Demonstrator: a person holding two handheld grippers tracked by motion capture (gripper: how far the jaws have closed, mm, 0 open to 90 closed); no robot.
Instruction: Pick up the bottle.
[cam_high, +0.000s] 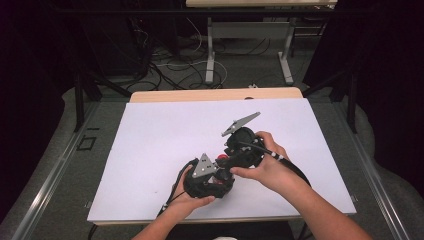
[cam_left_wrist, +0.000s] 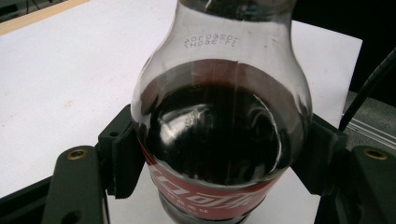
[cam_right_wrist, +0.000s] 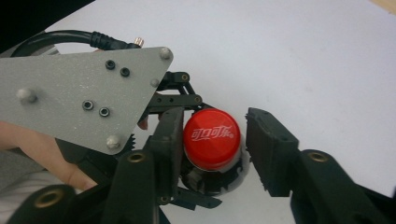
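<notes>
High view | bottle (cam_left_wrist: 219, 135) is clamped by left gripper (cam_high: 209, 176), near table edge (cam_high: 220, 218) | right gripper (cam_right_wrist: 212, 140) is held apart around cap (cam_right_wrist: 212, 133)

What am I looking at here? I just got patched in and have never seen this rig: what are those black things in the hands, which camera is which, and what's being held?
No robot arm here: a person holds a two-jaw gripper in each hand over a table covered by a white sheet. The high view looks down from above the person's side; each of the other two cameras rides on one gripper and looks along its jaws.

The left gripper is clamped on the body of a cola bottle, dark drink inside, red label low down. The right gripper comes at the bottle from above; its jaws stand either side of the red cap, one close against it, the other with a visible gap, so it is open. The grey three-cornered plate belongs to the left gripper.
</notes>
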